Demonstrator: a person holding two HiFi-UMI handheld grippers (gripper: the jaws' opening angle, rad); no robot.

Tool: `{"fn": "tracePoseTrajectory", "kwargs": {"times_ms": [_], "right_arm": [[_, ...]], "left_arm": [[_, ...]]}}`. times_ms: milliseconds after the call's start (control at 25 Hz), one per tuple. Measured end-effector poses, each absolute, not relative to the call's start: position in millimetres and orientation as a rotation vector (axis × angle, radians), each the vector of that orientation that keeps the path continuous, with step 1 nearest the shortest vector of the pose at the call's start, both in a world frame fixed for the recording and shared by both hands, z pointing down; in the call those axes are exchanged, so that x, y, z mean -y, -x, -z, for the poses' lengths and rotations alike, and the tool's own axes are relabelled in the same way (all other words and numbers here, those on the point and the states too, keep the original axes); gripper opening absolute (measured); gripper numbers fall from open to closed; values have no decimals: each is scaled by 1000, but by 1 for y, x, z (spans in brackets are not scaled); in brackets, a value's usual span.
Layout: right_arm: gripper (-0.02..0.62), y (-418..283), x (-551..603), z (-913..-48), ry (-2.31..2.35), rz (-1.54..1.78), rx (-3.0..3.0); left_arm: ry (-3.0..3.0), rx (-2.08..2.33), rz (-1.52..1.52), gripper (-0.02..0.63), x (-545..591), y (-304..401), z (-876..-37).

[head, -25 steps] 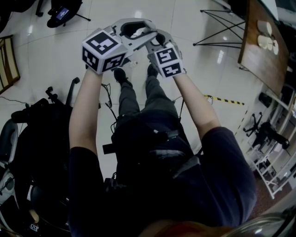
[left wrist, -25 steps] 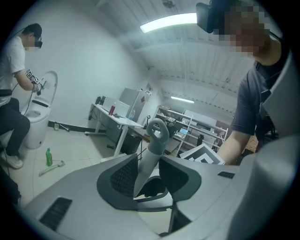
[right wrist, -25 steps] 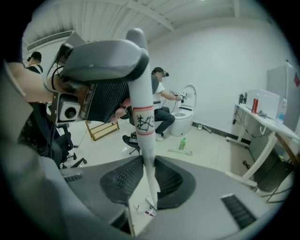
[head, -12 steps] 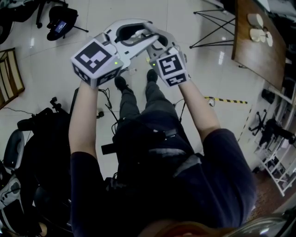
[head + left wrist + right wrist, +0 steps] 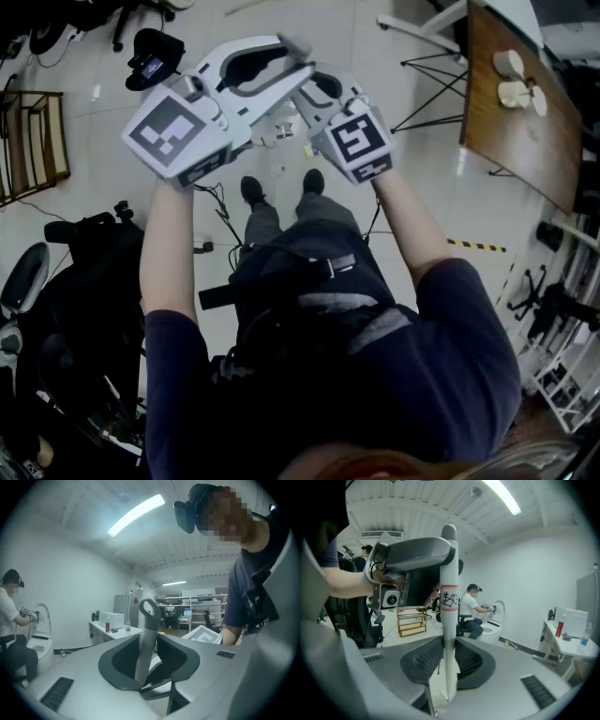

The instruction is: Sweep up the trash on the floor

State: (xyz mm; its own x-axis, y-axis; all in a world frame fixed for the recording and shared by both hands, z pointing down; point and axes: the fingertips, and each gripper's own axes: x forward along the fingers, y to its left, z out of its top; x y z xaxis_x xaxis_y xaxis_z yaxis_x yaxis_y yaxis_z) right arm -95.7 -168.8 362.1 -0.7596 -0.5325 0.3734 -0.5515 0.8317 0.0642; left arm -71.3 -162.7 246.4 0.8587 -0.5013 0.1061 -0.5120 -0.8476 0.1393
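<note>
one looped grey handle in closing left gripper; right gripper clamps white pole

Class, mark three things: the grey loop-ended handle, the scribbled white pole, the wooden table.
grey handle (image 5: 146, 644), left gripper view, mid shaft.
white pole (image 5: 449, 625), right gripper view, shaft below the scribble.
wooden table (image 5: 506, 122), head view, bare top.

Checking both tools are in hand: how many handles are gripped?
2. A grey loop-topped handle sits in the left gripper, whose jaws have just been closing; a white pole in the right gripper.
</note>
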Motion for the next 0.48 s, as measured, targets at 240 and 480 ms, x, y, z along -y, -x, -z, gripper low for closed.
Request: {"fn": "tracePoseTrajectory", "kwargs": {"times_ms": [240,480], "right_arm": [[95,89,163,-317,-668,-31,2751],[94,104,121,-292,-479,-64,2846]], "left_arm": [[-2884,983,-131,106,155,64,-206],[-2889,1214,-178,94,120,75,-169]]}}
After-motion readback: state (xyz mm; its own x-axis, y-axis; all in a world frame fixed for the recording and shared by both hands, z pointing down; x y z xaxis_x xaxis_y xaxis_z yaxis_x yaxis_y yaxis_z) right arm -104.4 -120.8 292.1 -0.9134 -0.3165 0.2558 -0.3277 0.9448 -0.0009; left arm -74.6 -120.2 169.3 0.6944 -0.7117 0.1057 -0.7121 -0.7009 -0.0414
